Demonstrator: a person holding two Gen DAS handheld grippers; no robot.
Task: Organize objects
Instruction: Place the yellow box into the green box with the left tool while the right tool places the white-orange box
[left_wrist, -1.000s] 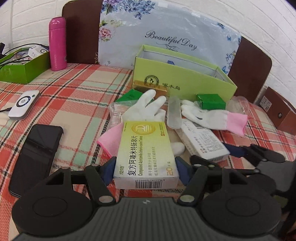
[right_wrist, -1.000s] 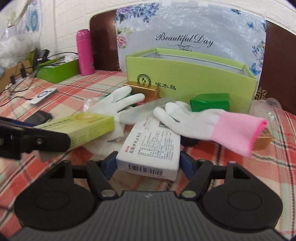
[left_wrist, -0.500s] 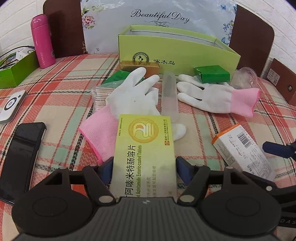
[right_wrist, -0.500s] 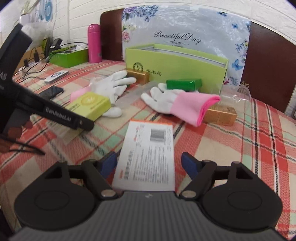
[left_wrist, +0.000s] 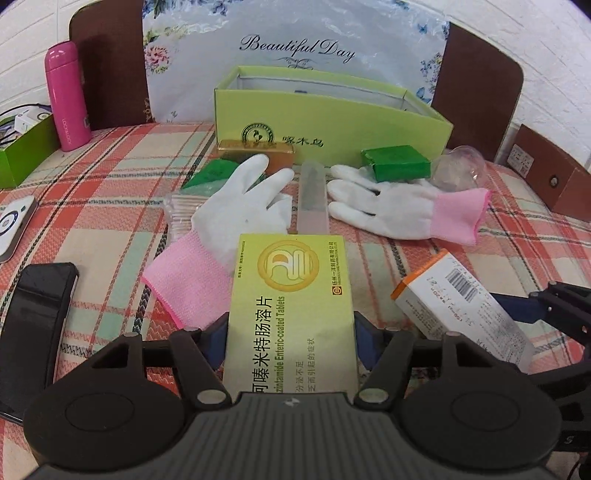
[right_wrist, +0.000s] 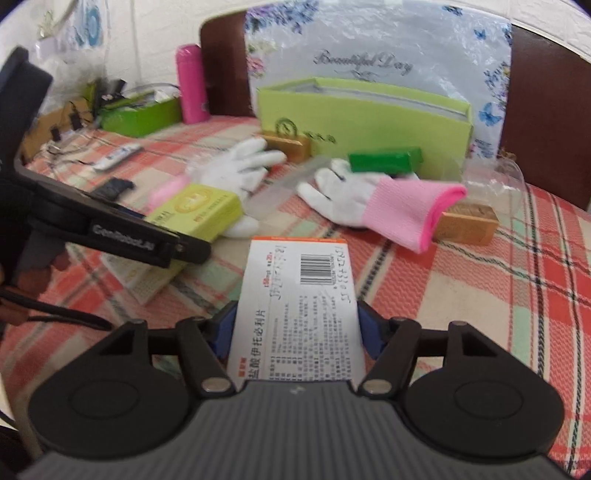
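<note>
Left tongs (left_wrist: 291, 328) clamped on yellow-green tablet box (left_wrist: 291, 306), lower centre; right tongs (right_wrist: 295, 325), jaws just narrowed, clamped on white medicine box (right_wrist: 299, 306). Green open box (left_wrist: 332, 114), upper centre — nothing visibly filed yet. Gloves (left_wrist: 399, 210), small boxes unsorted on desk (left_wrist: 110, 192).
</note>
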